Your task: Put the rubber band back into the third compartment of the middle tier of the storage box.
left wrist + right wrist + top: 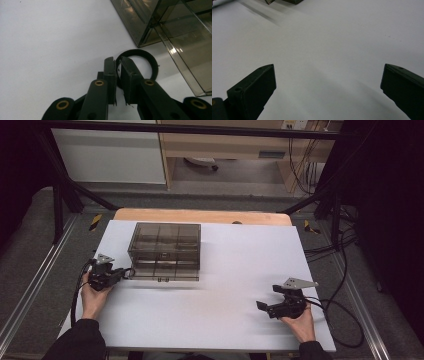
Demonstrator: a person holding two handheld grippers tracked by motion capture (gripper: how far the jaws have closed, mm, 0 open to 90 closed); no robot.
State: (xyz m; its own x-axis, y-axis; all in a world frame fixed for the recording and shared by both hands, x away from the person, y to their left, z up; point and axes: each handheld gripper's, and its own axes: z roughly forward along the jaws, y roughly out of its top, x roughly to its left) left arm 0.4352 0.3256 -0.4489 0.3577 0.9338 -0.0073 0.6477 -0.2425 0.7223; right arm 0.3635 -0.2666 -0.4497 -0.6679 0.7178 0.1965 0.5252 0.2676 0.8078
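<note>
Left claw (119, 65) is pinched narrow on the near rim of a black ring (150, 63) — one pad inside the loop, one outside, so the thin band gets gripped edge-on rather than scooped off the flat worktop (235, 270). The ring lies flat just off the front-left corner of the smoky clear compartment box (165, 251), at about 1 o'clock from the left claw in its own view and at the box's 8 o'clock in the high view. Right claw (265, 307) is spread wide, nothing between its pads — parked at the worktop's 4 o'clock, well apart from the box, probably on standby.
</note>
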